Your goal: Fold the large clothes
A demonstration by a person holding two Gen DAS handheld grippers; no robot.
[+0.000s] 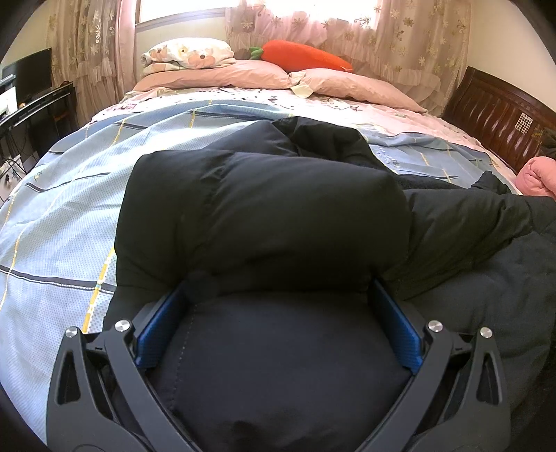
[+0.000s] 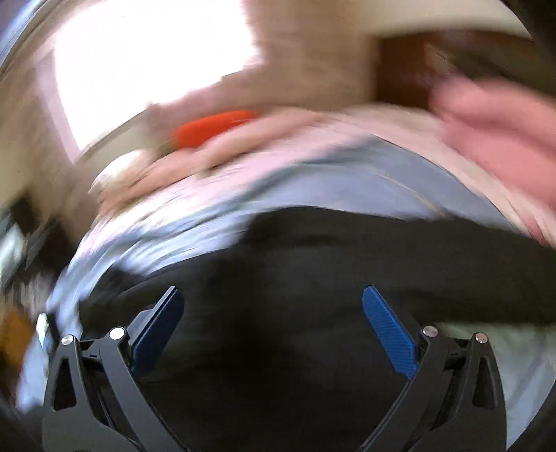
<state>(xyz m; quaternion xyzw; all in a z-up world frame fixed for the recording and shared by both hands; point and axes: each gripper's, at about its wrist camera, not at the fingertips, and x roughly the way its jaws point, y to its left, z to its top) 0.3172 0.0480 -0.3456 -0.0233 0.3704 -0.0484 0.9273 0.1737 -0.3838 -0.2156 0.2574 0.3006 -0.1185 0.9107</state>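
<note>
Sunlit floral curtains point(image 1: 399, 31) behind bed point(image 1: 69, 194), dark wooden headboard point(image 1: 497, 114) right.

obst: black coat point(image 1: 264, 208) mid bed | free: blue sheet point(image 1: 69, 194) left

no text, label, brand, number or sign can be read in either view.

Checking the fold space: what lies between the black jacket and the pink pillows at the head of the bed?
In the left wrist view, only bedding: the blue plaid sheet beyond the black jacket, then printed pink cover up to the pink pillows.
</note>
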